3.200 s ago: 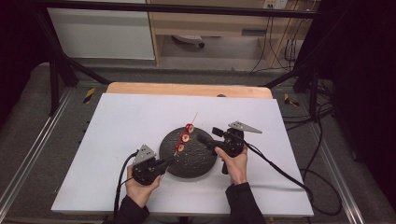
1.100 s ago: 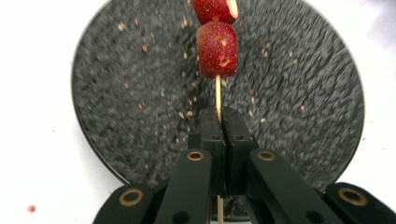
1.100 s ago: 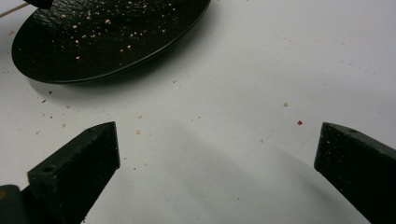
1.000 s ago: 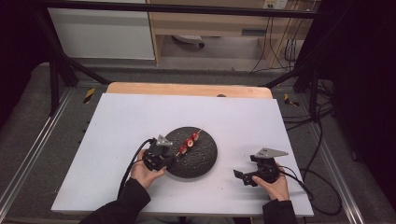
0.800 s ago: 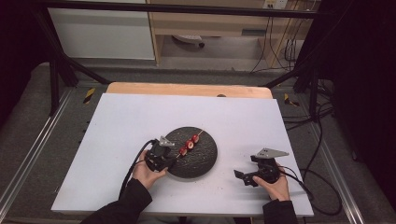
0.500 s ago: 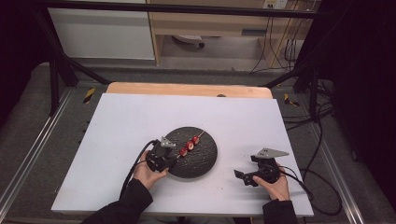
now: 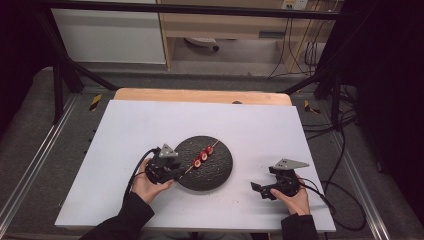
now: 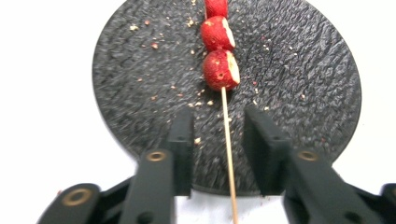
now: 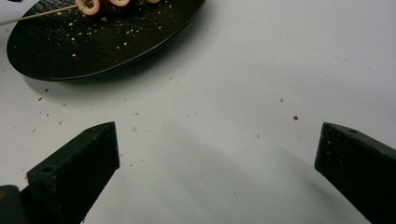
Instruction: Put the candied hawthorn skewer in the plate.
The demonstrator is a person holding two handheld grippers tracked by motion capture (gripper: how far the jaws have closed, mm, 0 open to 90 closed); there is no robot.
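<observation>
Since the earliest frame, the right gripper is sitting well apart from the plate, at about 4 o'clock from it, jaws spread wide over bare table. At the plate's 9 o'clock edge, the left gripper is hanging with jaws parted, straddling but not touching the skewer. With its three red fruit pieces, the skewer is lying on the plate. Loading appears finished; gripping the stick is still pending.

Wooden skewer with three red fruit pieces: now lying flat across the round black textured plate, no longer lifted by both grippers. Right gripper: withdrawn to the white tabletop, jaws spread wide. Left gripper: shifted to the plate's left rim, jaws parted either side of the stick.
</observation>
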